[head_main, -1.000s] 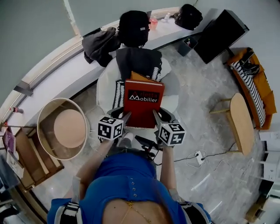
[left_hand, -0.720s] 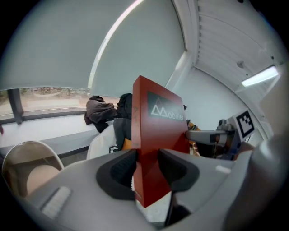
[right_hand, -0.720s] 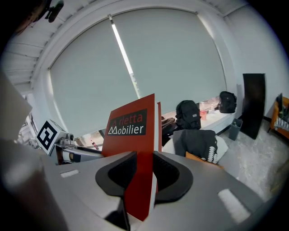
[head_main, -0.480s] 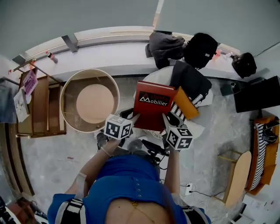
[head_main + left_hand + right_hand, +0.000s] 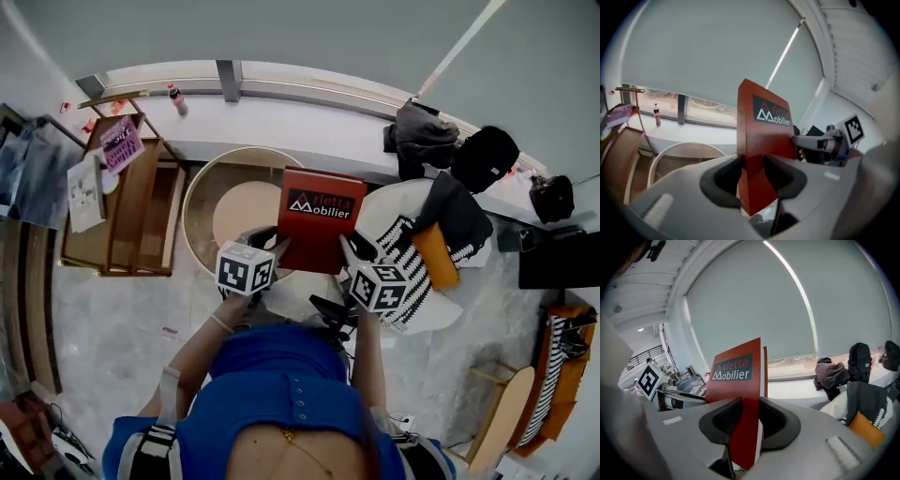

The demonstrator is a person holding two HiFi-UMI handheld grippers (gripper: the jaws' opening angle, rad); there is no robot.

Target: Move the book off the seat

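Red hardcover book (image 5: 322,220), flat and rectangular, with a dark label lettered "Mobilier" in white, hangs in the air in front of the person. It is clear of the white seat (image 5: 386,214) and, in the head view, overlaps the right rim of the round wooden tub (image 5: 200,171).

The left gripper (image 5: 279,249) is clamped on the book's lower left edge, and its own view shows the dark pads pressing both faces of the cover. The right gripper (image 5: 345,249) bites the lower right edge in the same way, with the board and the pale page block squeezed between its pads. Each gripper carries a white cube with black square markers.

The tub is a shallow drum of bent pale wood with a thin raised wall, and inside it lies a lighter round disc (image 5: 242,211). To its left stands a slatted brown wooden rack (image 5: 141,211) holding a purple booklet (image 5: 122,142) and a white booklet (image 5: 84,192).

On the seat lie a black-and-white patterned textile (image 5: 408,272), a dark garment (image 5: 457,214) and an orange cushion (image 5: 437,255) at its right side. A grey jacket (image 5: 419,136) and a black backpack (image 5: 487,159) sit on the curved white window sill (image 5: 281,103), where a small bottle (image 5: 175,97) with a red cap stands upright. The floor (image 5: 112,319) is pale grey veined stone with a smooth sheen.
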